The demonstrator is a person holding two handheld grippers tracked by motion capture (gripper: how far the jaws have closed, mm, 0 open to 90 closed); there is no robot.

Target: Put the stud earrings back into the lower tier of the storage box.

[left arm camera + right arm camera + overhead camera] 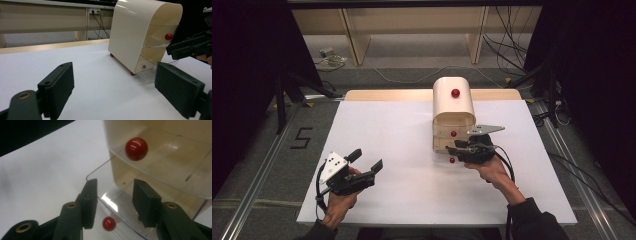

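Right gripper (112, 202) jaws apart over bottom drawer's red knob (109, 223); left gripper (112, 87) agape; drawer front cropped.

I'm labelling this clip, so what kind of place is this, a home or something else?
Probably a lab or recording workspace, not a home: a table covered with a white sheet, dark curtained sides, loose cables on the floor, and metal rails along the table.

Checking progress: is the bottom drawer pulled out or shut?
Pulled out: the bottom drawer juts forward from the cabinet, its red knob ahead of the front.
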